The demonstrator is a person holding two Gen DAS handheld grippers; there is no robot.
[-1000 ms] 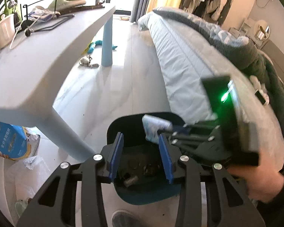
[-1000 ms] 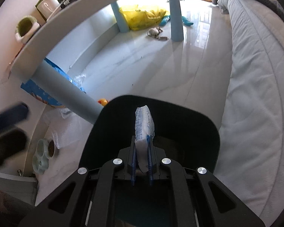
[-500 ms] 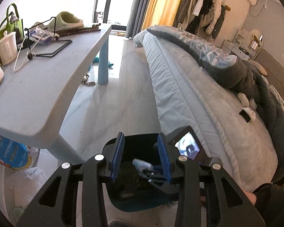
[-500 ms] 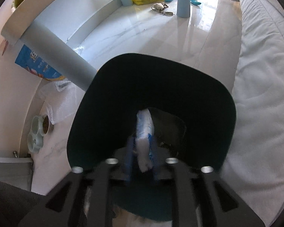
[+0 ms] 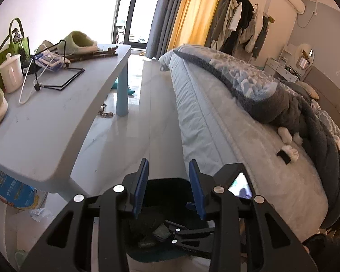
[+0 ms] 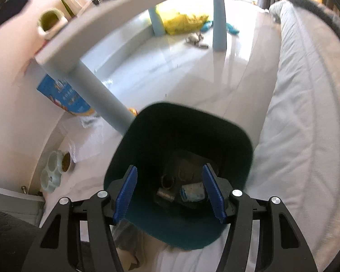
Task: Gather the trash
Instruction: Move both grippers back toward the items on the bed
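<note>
A dark teal trash bin (image 6: 188, 131) stands on the floor between the table and the bed. A white-and-blue wrapper (image 6: 192, 192) lies at its bottom among other trash. My right gripper (image 6: 170, 192) is open and empty over the bin's mouth. My left gripper (image 5: 167, 190) is open and empty above the same bin (image 5: 165, 185). In the left wrist view the right gripper (image 5: 183, 233) shows below, inside the bin.
A grey table (image 5: 45, 122) with slippers, a cup and a bag is on the left. The bed (image 5: 226, 124) with a grey blanket is on the right. A blue package (image 6: 65, 97), a pet bowl (image 6: 54, 167) and a yellow bag (image 6: 183, 20) lie on the floor.
My right gripper held the wrapper over the bin, lowered it in, then opened; the wrapper now lies at the bottom. My left gripper has risen and tilted up.
</note>
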